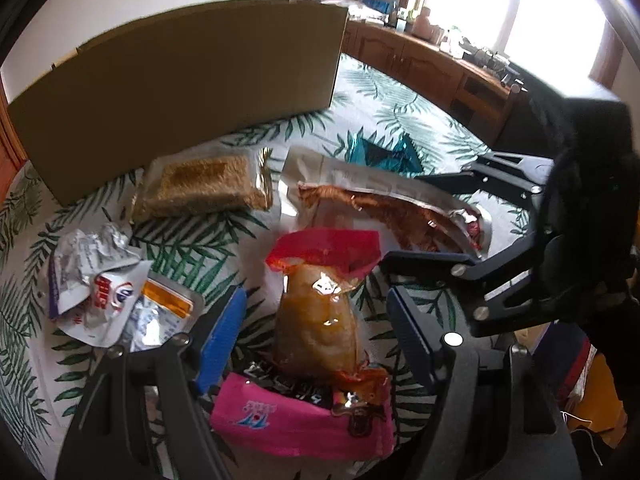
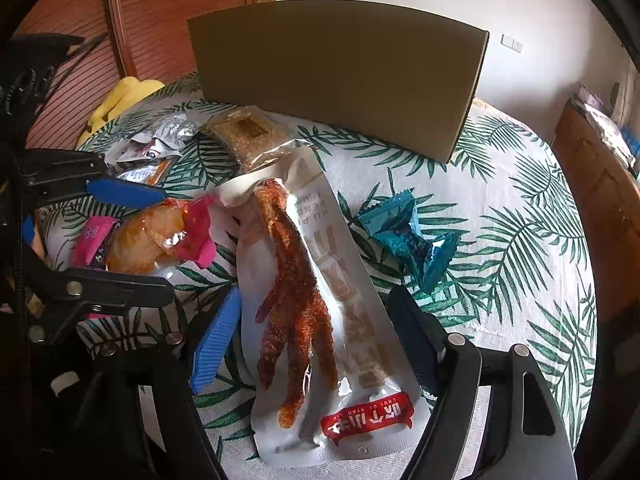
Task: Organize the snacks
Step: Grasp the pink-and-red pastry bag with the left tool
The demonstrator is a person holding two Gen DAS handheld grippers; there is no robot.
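Leaf-print cloth covers the table; every snack lies loose before the cardboard box, so sorting appears not yet begun. Left gripper is low, jaws wide, straddling the pink-ended chicken pack without contact. Right gripper is likewise spread around the chicken-foot pouch, holding nothing. Teal wrappers and the seed bar lie nearby.

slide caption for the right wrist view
Open right gripper straddling a white chicken-foot snack pouch on the palm-leaf tablecloth.
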